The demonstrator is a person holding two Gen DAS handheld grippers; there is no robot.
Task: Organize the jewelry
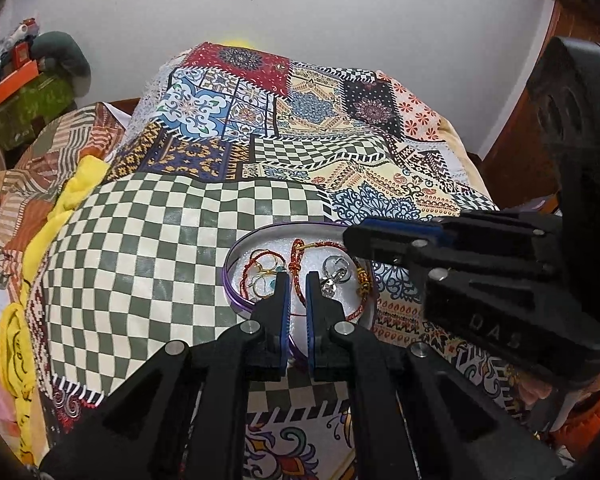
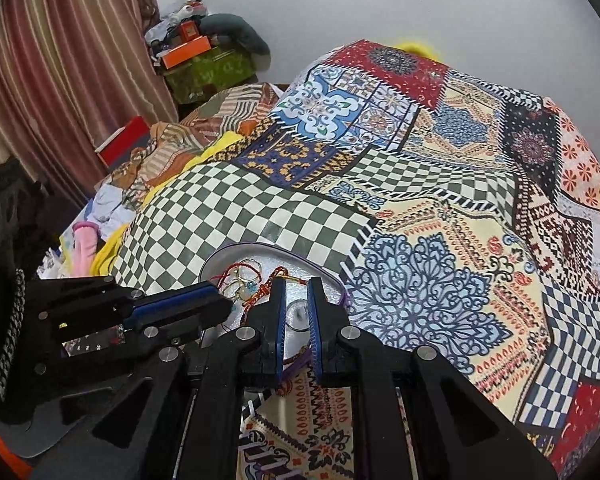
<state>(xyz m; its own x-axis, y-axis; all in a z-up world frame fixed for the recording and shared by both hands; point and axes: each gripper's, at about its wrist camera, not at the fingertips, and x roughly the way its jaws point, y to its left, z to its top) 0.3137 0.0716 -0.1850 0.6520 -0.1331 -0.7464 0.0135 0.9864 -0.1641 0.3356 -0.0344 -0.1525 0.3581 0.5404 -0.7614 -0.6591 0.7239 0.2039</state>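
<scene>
Left gripper point(image 1: 298, 276): jaws nearly together, only a narrow slot between the blue pads; the red braided cord point(image 1: 296, 276) shows in that slot, but whether the pads pinch it I cannot tell.
Right gripper point(image 2: 297, 286): likewise almost closed, hovering over the tray's right half; nothing visibly clamped between its pads.
Tray point(image 1: 236, 246): shallow, purple-rimmed, white-lined, lying on the patchwork bedspread point(image 1: 172, 240) just ahead of both tools.
Contents: tangled red and gold cords, several thin rings point(image 1: 260, 280) at the left, a silver charm piece point(image 1: 334, 278) to the right (all loosely overlapping).
Handling, cords: light, limp, likely to drag neighbours along when lifted; best taken at a free loop away from the knot.
Handling, rings: tiny, hard, probably slippery against the pads; pinch across the band.
Handling, charm: small, somewhat heavier, may swing; grip near its clasp.
Risk: soft bedding under the tray could let it tip if pressed down.
</scene>
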